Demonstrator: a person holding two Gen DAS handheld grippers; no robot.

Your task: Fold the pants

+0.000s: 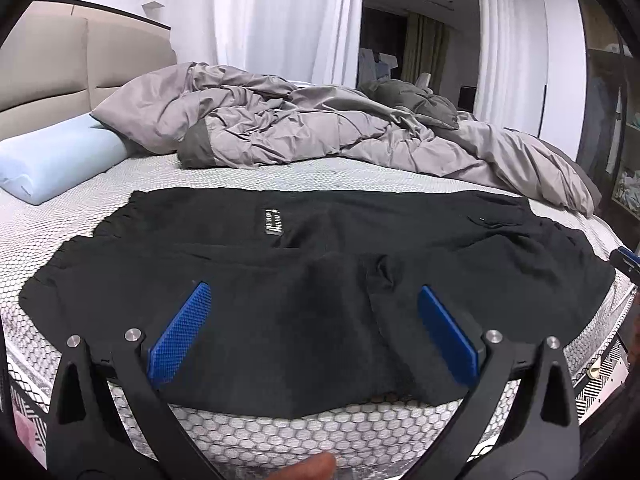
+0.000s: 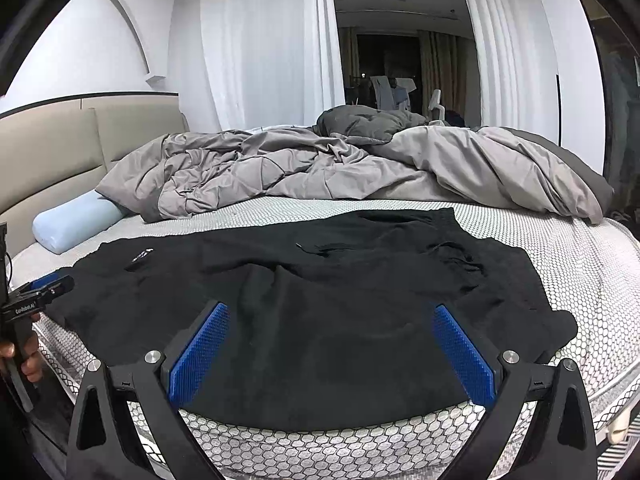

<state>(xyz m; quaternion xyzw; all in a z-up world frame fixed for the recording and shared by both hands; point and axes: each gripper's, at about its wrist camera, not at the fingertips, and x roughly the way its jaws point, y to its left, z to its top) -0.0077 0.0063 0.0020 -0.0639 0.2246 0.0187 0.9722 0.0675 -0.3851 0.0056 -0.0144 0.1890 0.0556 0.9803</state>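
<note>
Left gripper and right gripper — jaws apart, empty — hover above the pants; gripping one layer only risks a skewed fold.

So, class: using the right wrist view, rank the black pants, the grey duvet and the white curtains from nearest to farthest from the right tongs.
1. Black pants, lying between the right tongs.
2. Grey duvet, bunched mid-bed.
3. White curtains, behind the bed.

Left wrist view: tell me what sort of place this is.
A bedroom, most likely. A bed with a padded headboard, a crumpled grey duvet and a pale blue pillow fills the view, with the black pants spread on the mattress.
</note>
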